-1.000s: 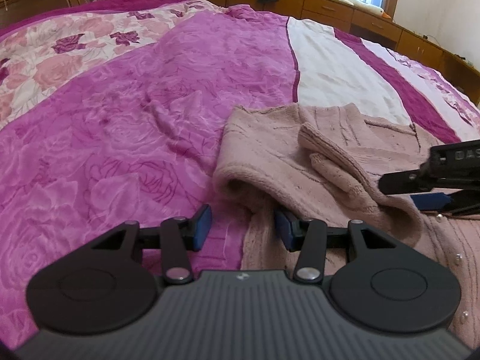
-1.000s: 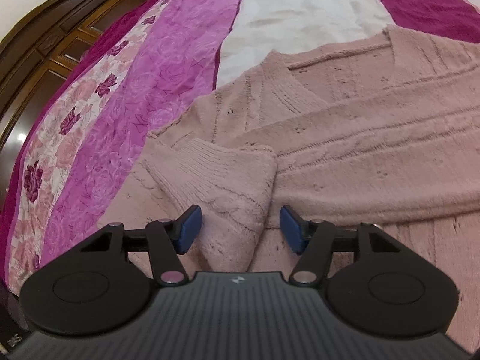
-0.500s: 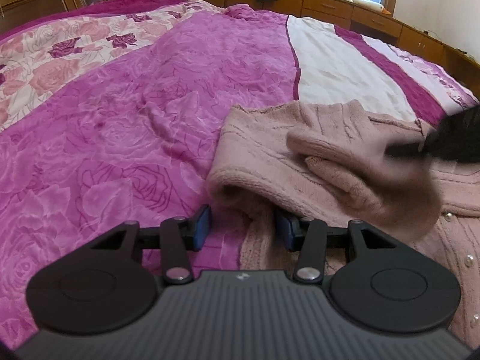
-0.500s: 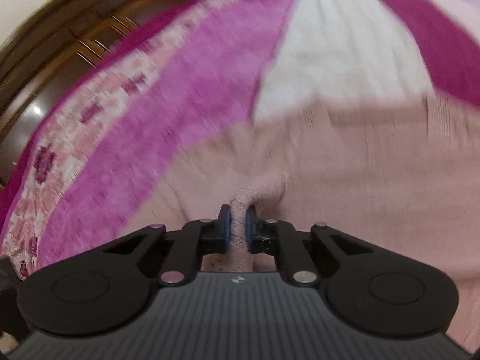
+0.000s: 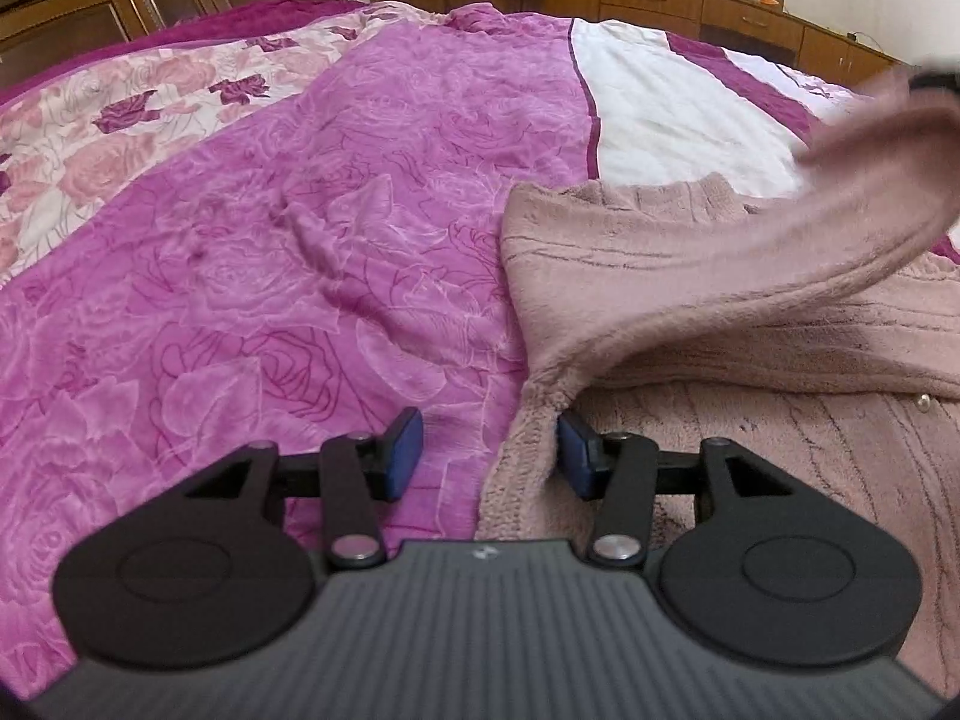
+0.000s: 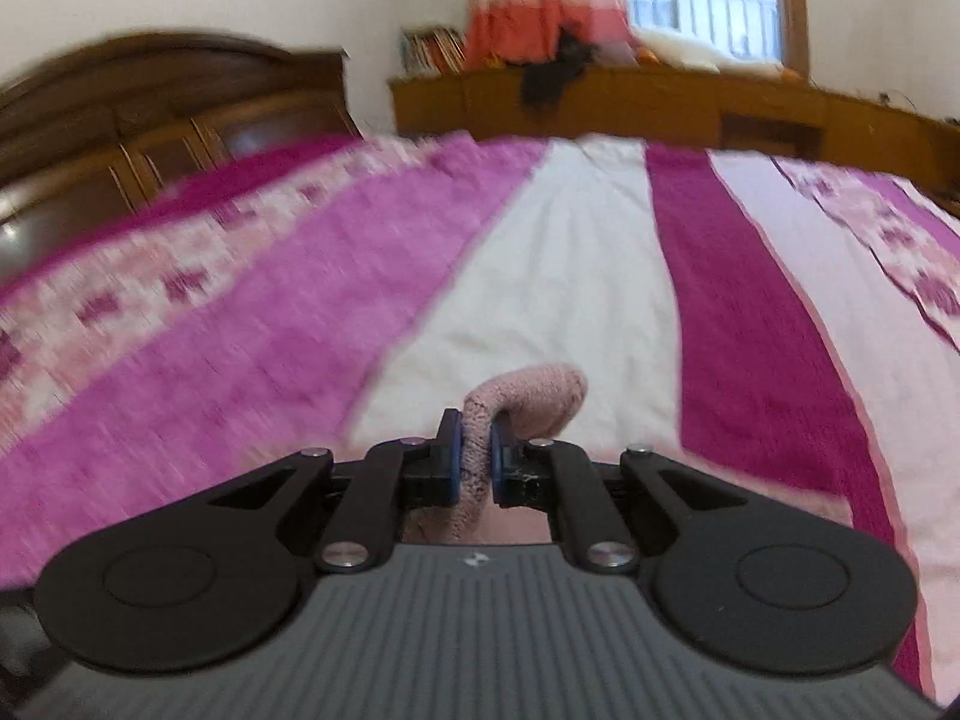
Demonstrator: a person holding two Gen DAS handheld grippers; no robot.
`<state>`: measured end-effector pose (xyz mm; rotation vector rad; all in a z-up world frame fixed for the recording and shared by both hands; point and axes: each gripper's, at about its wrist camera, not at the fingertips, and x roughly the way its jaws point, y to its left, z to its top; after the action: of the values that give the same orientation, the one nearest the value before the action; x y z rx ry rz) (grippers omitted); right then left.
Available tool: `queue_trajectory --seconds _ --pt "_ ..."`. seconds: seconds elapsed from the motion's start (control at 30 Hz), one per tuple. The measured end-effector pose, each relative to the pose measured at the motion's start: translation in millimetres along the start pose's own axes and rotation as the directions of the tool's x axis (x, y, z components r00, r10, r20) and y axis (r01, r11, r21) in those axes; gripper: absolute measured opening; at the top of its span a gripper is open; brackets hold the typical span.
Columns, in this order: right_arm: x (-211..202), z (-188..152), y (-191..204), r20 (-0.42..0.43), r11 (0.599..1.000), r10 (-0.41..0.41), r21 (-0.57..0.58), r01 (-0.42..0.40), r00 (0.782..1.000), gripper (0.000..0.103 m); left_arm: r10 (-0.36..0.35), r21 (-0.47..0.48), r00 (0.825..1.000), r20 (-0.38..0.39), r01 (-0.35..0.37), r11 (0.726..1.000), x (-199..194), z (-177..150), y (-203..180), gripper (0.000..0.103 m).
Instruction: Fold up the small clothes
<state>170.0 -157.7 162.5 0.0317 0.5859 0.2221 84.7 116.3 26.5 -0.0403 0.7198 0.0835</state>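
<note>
- A dusty-pink knitted cardigan (image 5: 750, 324) lies spread on the near right part of a bed, its left edge running along the magenta rose-patterned bedspread (image 5: 300, 276).
- One sleeve (image 5: 840, 228) of the cardigan is lifted off the body of the garment, arching up and to the right, its raised end blurred.
- The cuff (image 6: 528, 396) of that sleeve is pinched in the right gripper (image 6: 474, 462), whose blue pads are clamped tight on the knit, with a loop of fabric curling out above the jaws.
- The left gripper (image 5: 486, 450) sits low at the cardigan's near left edge, jaws spread wide; the ribbed hem passes between them, close against the right-hand pad (image 5: 573, 453), while the left-hand pad hangs over the bedspread. Nothing is gripped there.
- A small pearl-like button (image 5: 922, 401) shows on the cardigan front, at the right.
- Beyond the garment, the bedspread runs away in stripes of white (image 6: 570, 276), dark magenta and a rose print.
- A dark wooden headboard (image 6: 156, 96) stands at the far left; a low wooden cabinet (image 6: 630, 102) lines the far wall under a window, with a black item (image 6: 552, 75) draped over it and books beside it.
</note>
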Motion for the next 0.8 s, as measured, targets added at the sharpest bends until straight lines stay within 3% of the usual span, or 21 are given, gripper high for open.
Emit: queue_trajectory --seconds 0.1,0.27,0.43,0.5,0.57,0.6,0.8 --pt "20 -30 -17 -0.061 0.999 -0.026 0.045 0.028 0.998 0.01 -0.002 0.005 1.0 0.0 0.002 1.0 0 0 0 0.05" --pt "42 -71 -37 -0.154 0.992 -0.001 0.122 0.02 0.988 0.01 -0.01 0.001 1.0 -0.007 0.01 1.0 -2 2 2 0.05" --pt "40 -94 -47 -0.17 0.976 0.02 0.218 0.018 0.985 0.013 -0.034 -0.022 0.999 -0.007 0.034 0.999 -14 8 2 0.049" --pt "36 -95 -47 -0.168 0.972 0.013 0.234 0.027 0.986 0.023 -0.05 -0.025 0.999 0.006 0.05 0.998 -21 11 1 0.049" --pt "30 -95 -45 -0.163 0.972 -0.016 0.231 0.054 0.986 0.042 -0.054 -0.01 0.998 0.024 0.054 0.998 -28 15 -2 0.049" --pt "27 -96 -44 -0.16 0.972 -0.027 0.228 0.064 0.987 0.046 -0.058 -0.001 0.998 0.034 0.058 0.998 -32 17 -4 0.049" --pt "-1 -90 -39 -0.116 0.972 -0.025 0.229 0.051 0.993 0.055 -0.114 0.02 0.991 0.065 0.113 0.993 -43 32 -17 0.049"
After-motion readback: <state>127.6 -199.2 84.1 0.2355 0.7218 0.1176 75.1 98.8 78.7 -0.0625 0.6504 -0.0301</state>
